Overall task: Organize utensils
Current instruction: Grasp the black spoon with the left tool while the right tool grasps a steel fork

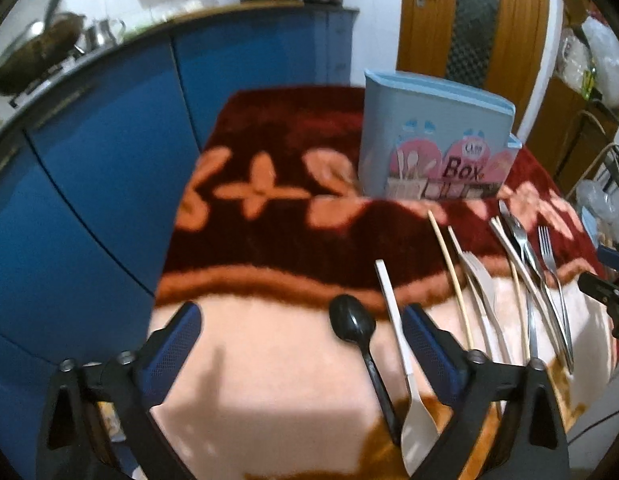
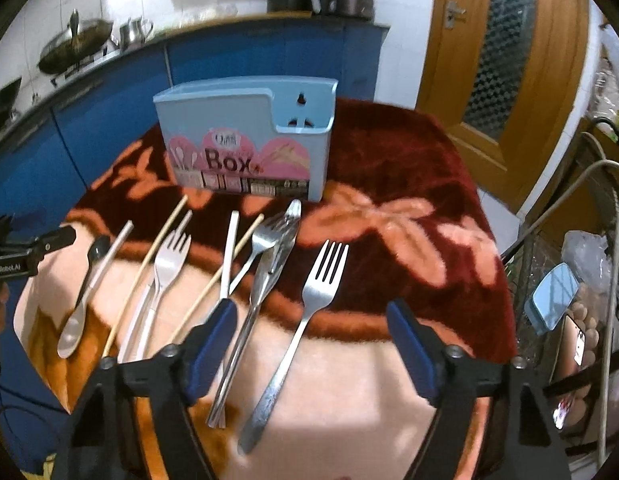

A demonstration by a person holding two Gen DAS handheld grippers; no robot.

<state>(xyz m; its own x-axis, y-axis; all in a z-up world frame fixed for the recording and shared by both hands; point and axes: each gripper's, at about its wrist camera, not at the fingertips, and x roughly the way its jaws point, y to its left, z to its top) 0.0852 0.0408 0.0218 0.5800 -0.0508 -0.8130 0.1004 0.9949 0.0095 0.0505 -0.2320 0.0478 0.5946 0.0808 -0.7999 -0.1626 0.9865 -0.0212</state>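
Observation:
A light blue utensil box (image 2: 245, 136) marked "Box" stands upright at the back of the blanket-covered table; it also shows in the left wrist view (image 1: 433, 148). Utensils lie in a row in front of it: a black spoon (image 1: 355, 330), a white spoon (image 1: 405, 364), wooden chopsticks (image 1: 449, 268), a white plastic fork (image 2: 165, 276), a steel spoon and knife (image 2: 269, 264), and a steel fork (image 2: 305, 320). My left gripper (image 1: 301, 332) is open and empty above the black spoon. My right gripper (image 2: 309, 320) is open and empty above the steel fork.
The table wears a dark red and peach flowered blanket (image 2: 389, 208). Blue kitchen cabinets (image 1: 89, 160) with pots on the counter stand to the left and behind. A wooden door (image 2: 505, 60) is at the back right. A wire rack with a blue mirror (image 2: 553, 300) is at the right.

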